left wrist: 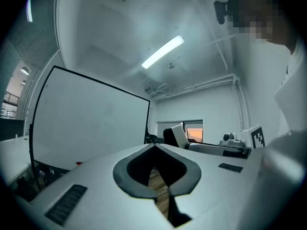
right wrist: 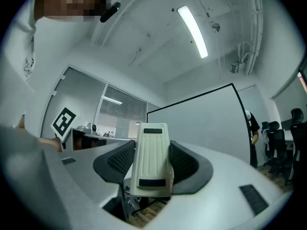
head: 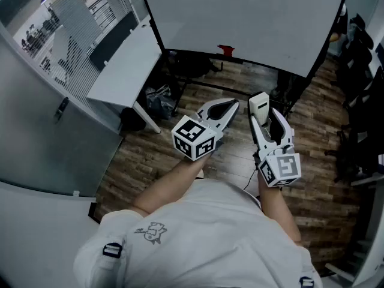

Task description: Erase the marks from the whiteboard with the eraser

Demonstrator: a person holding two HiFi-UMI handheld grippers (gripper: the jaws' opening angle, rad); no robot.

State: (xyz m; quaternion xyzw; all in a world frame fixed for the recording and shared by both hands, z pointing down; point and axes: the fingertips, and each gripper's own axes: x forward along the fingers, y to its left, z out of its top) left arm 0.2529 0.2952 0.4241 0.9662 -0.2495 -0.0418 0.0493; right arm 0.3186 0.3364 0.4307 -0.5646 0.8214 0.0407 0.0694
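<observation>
The whiteboard (head: 240,17) stands ahead in a black frame; its surface looks blank in every view (left wrist: 86,123) (right wrist: 201,123). My right gripper (head: 266,123) is shut on a cream eraser (head: 258,105), which sticks out past the jaws and points at the board. In the right gripper view the eraser (right wrist: 152,152) sits upright between the dark pads of that gripper (right wrist: 152,166). My left gripper (head: 228,107) hovers beside it at the same height. It is shut, its tips touching (left wrist: 154,146) with nothing between them. Both grippers hang well short of the board.
A small red item (head: 226,50) rests on the board's bottom ledge. A white desk (head: 123,59) stands at the left with a bag (head: 157,101) beneath it. Black chairs (head: 360,71) line the right side. A person (right wrist: 252,128) stands by the board's right edge.
</observation>
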